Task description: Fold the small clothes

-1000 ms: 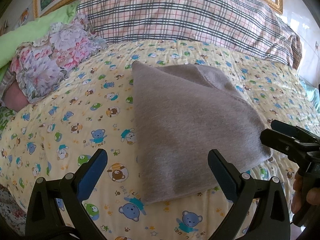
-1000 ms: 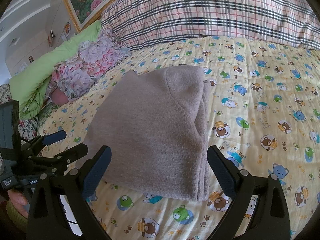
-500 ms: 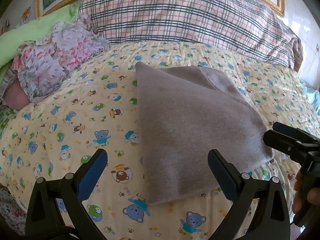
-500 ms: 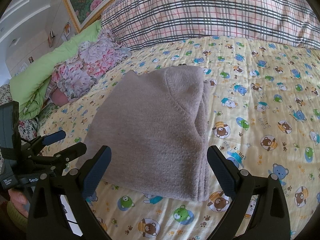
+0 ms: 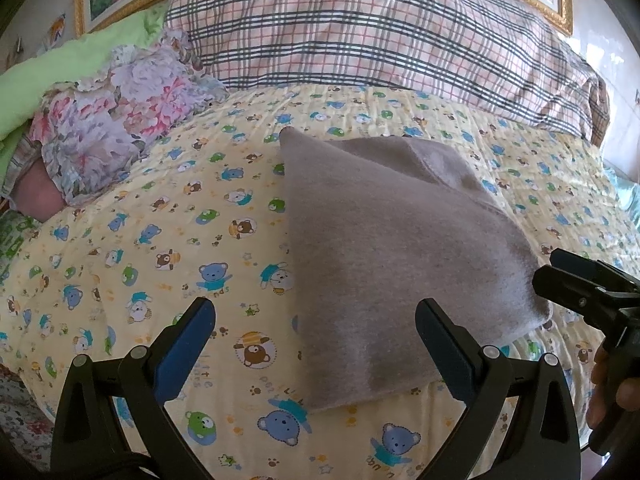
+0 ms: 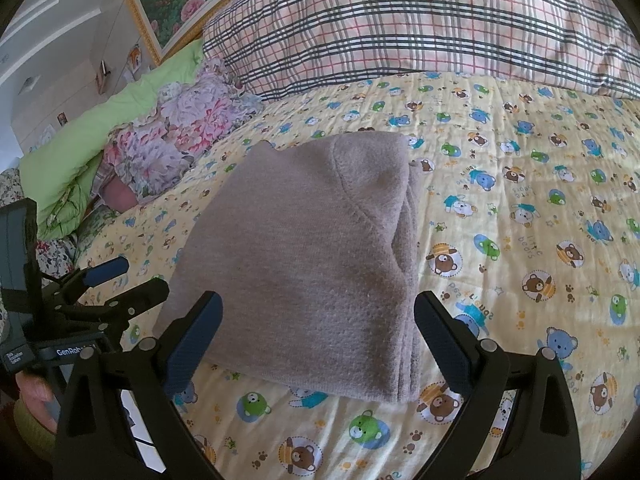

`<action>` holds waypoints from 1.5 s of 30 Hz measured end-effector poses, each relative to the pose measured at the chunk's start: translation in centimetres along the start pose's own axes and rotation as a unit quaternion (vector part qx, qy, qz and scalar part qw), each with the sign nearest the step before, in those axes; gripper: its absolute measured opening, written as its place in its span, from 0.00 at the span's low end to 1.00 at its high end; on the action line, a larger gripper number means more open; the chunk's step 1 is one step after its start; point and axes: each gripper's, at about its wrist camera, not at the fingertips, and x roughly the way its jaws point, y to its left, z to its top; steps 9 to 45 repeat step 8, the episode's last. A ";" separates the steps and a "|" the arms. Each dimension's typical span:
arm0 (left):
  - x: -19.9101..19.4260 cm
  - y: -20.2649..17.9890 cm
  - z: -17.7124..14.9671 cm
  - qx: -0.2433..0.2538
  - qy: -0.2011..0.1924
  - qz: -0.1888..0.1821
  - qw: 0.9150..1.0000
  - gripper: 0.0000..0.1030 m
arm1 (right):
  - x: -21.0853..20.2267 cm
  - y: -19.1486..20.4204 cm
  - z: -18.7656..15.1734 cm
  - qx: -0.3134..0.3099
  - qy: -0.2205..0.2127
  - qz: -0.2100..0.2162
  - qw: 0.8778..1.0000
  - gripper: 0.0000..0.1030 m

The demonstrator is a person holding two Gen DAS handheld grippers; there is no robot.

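- The left gripper point(image 5: 316, 344) has its jaws spread wide and holds nothing; its blue-padded fingers point(image 5: 186, 350) hang just above the near edge of the bedspread point(image 5: 160, 240).
- The right gripper point(image 6: 318, 338) is likewise wide apart and empty, its fingers framing the near edge of the grey garment point(image 6: 312, 240) without touching it.
- Each gripper appears at the side of the other's view (the right one at the right edge of the left view, beside the garment's corner).
- The grey garment point(image 5: 392, 248) lies folded into a compact stack, flat on the yellow bear-print bedspread, between the two grippers.
- Beyond it lies a plaid pillow point(image 5: 360, 32) across the head of the bed.
- To the left sit a floral cloth point(image 6: 176, 136) and a green quilt point(image 6: 100, 120).
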 end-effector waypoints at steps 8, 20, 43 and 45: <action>-0.1 0.1 -0.2 0.003 -0.001 0.002 1.000 0.97 | 0.1 0.3 0.0 -0.001 0.001 0.000 1.000 0.94; -0.1 0.1 -0.2 0.003 -0.001 0.002 1.000 0.97 | 0.1 0.3 0.0 -0.001 0.001 0.000 1.000 0.94; -0.1 0.1 -0.2 0.003 -0.001 0.002 1.000 0.97 | 0.1 0.3 0.0 -0.001 0.001 0.000 1.000 0.94; -0.1 0.1 -0.2 0.003 -0.001 0.002 1.000 0.97 | 0.1 0.3 0.0 -0.001 0.001 0.000 1.000 0.94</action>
